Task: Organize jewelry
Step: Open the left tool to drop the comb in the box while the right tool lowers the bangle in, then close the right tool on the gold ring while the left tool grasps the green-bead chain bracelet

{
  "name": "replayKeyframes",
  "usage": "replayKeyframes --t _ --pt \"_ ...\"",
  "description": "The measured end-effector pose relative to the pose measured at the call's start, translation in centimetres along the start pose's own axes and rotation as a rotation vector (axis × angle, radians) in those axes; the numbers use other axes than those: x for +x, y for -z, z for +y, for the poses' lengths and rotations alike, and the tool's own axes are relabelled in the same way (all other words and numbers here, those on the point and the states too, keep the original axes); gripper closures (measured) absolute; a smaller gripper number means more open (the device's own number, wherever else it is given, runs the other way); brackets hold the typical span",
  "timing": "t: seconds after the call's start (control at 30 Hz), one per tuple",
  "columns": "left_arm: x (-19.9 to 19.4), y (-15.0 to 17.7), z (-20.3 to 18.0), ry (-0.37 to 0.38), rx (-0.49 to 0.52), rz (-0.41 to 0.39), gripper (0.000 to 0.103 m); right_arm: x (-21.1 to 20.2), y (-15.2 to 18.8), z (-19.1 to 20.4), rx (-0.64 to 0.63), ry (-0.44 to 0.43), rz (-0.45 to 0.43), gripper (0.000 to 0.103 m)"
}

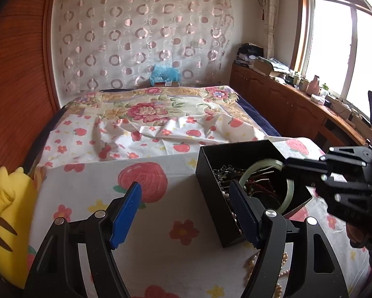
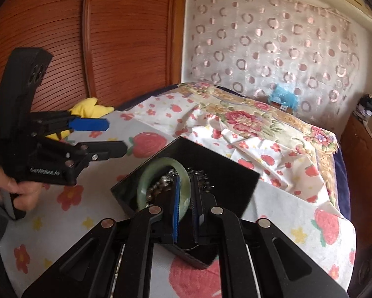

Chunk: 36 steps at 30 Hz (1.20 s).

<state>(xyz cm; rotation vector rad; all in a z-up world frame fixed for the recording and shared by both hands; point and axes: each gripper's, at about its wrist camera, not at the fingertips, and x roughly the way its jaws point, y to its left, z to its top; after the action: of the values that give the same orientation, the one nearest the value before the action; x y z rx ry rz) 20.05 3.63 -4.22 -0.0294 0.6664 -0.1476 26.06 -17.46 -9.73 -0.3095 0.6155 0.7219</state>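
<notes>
The open black cardboard box (image 1: 235, 193) stood on the strawberry-print cloth (image 1: 146, 226), its interior crowded with tangled chains and a pale green jade bangle (image 2: 161, 171). The right gripper (image 2: 186, 198), clamped on the bangle, blocked the box mouth. The left gripper (image 1: 186, 198) stood wide at the box's near wall. Left of the box the cloth lay free up to a yellow plush toy (image 1: 7, 218). A pearl strand (image 1: 282, 268) lay just before the box.

Pale green bangle (image 2: 161, 173) tilted among chains in black box (image 2: 225, 171).
</notes>
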Motion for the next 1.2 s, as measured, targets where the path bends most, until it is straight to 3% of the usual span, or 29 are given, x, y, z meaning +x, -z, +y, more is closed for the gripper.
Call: replayKeyframes --t 0.17,0.4,0.73,1.0,1.1,1.2 --pt "0.0 0.0 0.1 -0.001 0.004 0.002 0.033 -1.2 0.1 -0.6 0.043 -0.047 -0.035 0.092" --pt "0.0 0.0 0.1 0.001 0.010 0.000 0.033 -2.3 1.0 -1.5 0.078 -0.010 -0.024 0.092" --pt "-2.1 -0.2 -1.6 0.025 0.055 0.004 0.033 -5.2 5.2 -1.8 0.150 0.035 0.007 0.092" --pt "-3.7 2.1 -3.4 0.038 0.073 0.037 0.033 -6.4 8.8 -1.0 0.172 0.055 0.056 0.092" --pt "-4.3 3.7 -4.0 0.041 0.072 0.054 0.033 -6.6 10.0 -0.5 0.170 0.064 0.077 0.082" --pt "-4.9 5.1 -4.6 0.050 0.074 0.067 0.033 -6.9 11.4 0.2 0.172 0.061 0.095 0.081"
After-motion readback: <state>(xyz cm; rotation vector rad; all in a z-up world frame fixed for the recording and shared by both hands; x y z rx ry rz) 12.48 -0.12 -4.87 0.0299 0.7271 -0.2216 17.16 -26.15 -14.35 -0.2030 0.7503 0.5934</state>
